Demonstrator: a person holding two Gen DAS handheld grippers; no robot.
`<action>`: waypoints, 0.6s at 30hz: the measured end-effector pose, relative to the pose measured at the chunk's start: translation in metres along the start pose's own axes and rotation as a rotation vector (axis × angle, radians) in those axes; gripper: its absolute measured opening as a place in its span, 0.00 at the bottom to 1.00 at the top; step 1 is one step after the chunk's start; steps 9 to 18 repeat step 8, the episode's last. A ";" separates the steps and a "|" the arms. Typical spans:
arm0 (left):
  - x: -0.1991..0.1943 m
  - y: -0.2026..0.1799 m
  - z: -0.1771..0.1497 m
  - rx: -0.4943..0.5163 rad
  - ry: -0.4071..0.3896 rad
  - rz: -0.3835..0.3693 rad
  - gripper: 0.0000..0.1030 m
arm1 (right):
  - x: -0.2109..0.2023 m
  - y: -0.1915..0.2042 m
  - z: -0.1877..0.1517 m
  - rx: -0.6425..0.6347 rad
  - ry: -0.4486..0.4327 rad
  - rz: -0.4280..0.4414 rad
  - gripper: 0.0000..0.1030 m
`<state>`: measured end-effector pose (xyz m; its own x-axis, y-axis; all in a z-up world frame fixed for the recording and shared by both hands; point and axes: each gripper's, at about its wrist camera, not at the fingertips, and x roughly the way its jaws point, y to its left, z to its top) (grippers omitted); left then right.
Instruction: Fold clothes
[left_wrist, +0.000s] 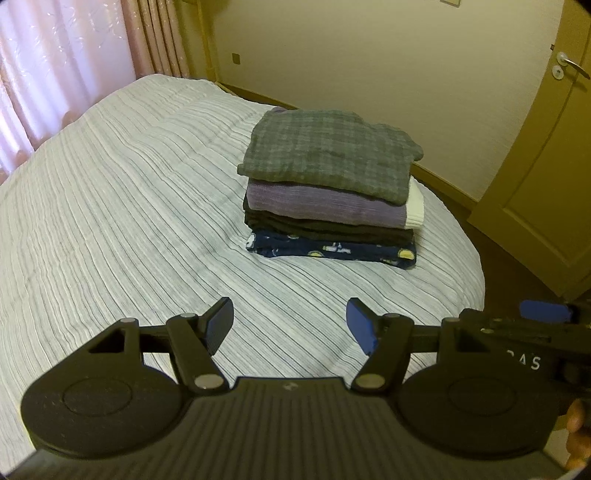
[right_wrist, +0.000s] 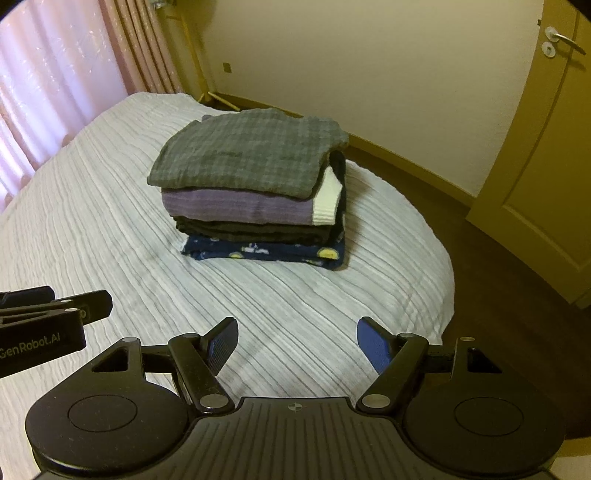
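Clothes are already folded and stacked in one pile (left_wrist: 328, 184) on the striped bedcover (left_wrist: 129, 206), toward the far right part of the bed. From top to bottom we see a grey checked garment (left_wrist: 328, 151), a purple knit with a white cuff (left_wrist: 321, 205), a dark garment (left_wrist: 325, 227) and a navy printed piece (left_wrist: 332, 251). The edges line up rather well, only the grey one on top hangs a little over the side.

Our left gripper (left_wrist: 290, 325) is held above the near part of the cover, well apart from the pile. Its jaws stand wide apart and nothing is between them. Our right gripper (right_wrist: 297, 341) is the same: spread wide, empty, over bare cover in front of the pile. The two tools are side by side; in the right wrist view the left one shows at the left edge.

We judge that the folding step is finished for these four pieces, and we are between garments or at the end. No unfolded garment is visible in either view, so we cannot tell if more are waiting outside the pictures. If one is, the next move calls for turning away to find it, taking it by two corners and spreading it flat on the free cover in front of the pile. If not, we think only a small straightening of the top piece is left.
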<state>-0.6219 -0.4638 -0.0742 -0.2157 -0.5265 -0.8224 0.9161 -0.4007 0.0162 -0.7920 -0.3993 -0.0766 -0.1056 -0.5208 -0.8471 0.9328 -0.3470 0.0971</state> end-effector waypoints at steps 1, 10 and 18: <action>0.000 0.001 0.001 -0.001 -0.004 0.001 0.62 | 0.001 0.000 0.001 0.000 0.000 0.001 0.72; -0.003 0.003 0.003 -0.006 -0.028 0.001 0.62 | 0.003 0.003 0.004 -0.009 -0.004 0.005 0.72; -0.003 0.003 0.003 -0.006 -0.028 0.001 0.62 | 0.003 0.003 0.004 -0.009 -0.004 0.005 0.72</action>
